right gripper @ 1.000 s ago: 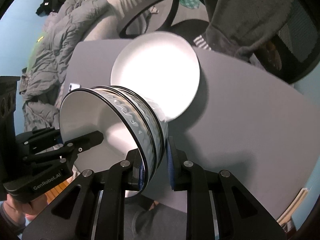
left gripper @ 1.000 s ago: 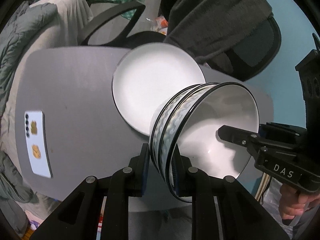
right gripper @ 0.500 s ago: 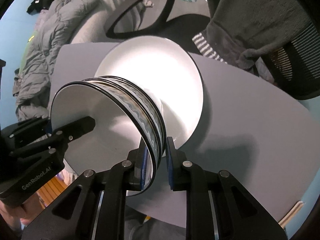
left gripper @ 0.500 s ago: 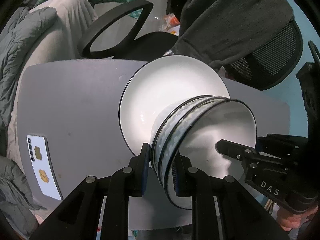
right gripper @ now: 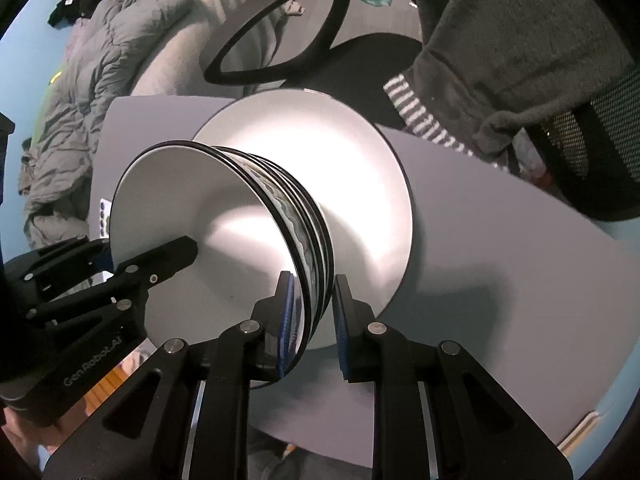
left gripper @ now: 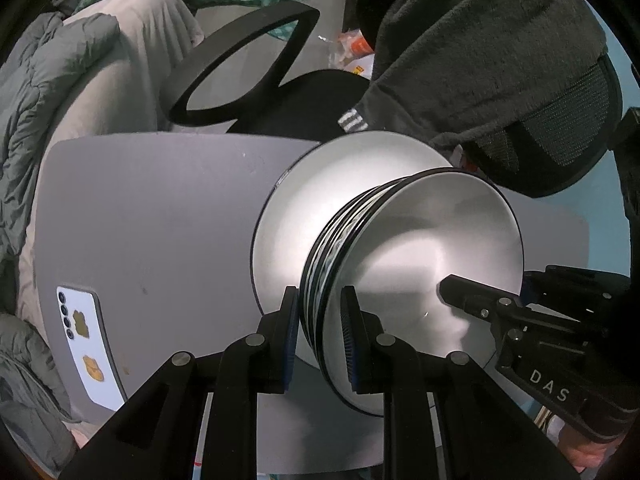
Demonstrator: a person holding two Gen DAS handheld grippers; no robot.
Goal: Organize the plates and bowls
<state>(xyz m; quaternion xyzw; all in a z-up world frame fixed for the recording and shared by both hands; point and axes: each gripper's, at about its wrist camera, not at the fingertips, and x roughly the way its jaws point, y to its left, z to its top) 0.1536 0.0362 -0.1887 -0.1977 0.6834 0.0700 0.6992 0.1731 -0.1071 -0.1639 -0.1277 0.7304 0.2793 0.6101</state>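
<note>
A stack of nested white bowls [left gripper: 420, 272] with black rims and a wavy grey-blue band hangs tilted just over a large white plate [left gripper: 320, 208] on the grey table [left gripper: 160, 220]. My left gripper [left gripper: 320, 336] is shut on the near rim of the stack. My right gripper [right gripper: 312, 320] is shut on the opposite rim of the bowl stack [right gripper: 208, 248], above the plate [right gripper: 352, 168]. Each view shows the other gripper's finger [left gripper: 472, 300] [right gripper: 160, 256] reaching inside the top bowl. The stack's base is hidden, so I cannot tell whether it touches the plate.
A white phone [left gripper: 86, 344] lies face down near the table's left edge. Behind the table stands a black office chair [left gripper: 248, 64] with a dark grey garment [left gripper: 480, 60] draped over it. Grey quilted bedding [right gripper: 100, 80] lies to the left.
Both grippers have sunk with the bowl stack and carried it over the plate. The plate now looks larger and sits right beneath the stack.
</note>
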